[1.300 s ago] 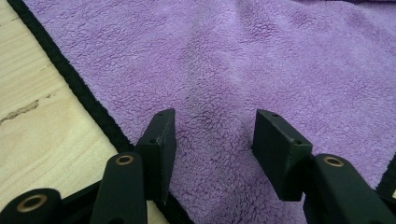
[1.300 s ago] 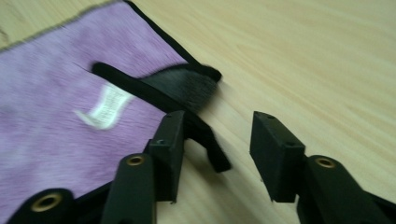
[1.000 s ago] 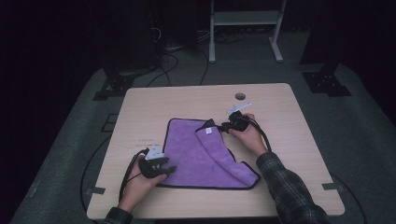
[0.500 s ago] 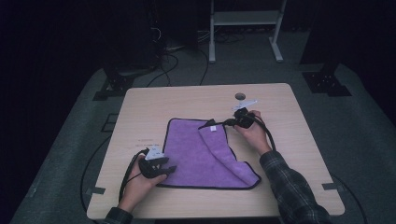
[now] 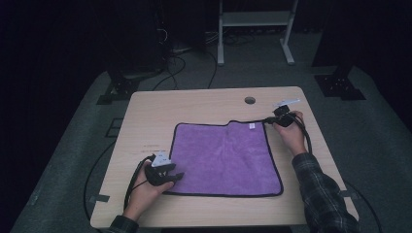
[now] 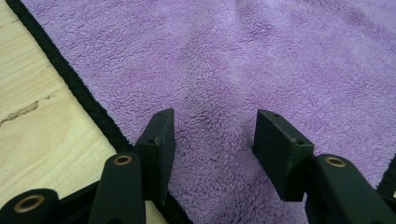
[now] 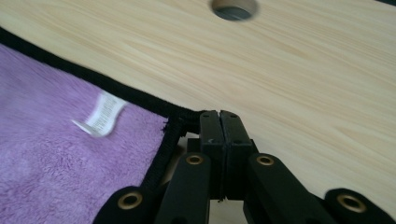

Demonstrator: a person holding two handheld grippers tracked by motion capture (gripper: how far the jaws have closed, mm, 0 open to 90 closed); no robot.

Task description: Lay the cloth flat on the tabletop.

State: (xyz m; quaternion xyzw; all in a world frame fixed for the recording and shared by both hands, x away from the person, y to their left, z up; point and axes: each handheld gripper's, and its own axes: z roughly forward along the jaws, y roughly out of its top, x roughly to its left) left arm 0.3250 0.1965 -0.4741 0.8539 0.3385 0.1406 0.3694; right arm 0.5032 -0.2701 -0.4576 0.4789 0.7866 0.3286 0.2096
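Wooden table — purple cloth flat; right gripper clenched at its far corner, left gripper released over near edge.

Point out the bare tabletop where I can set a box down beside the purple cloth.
The widest bare strip of table lies left of and beyond the purple cloth. Nearer, the left gripper crowds the cloth's near-left corner; the right gripper grips its far-right corner, beside the round hole.
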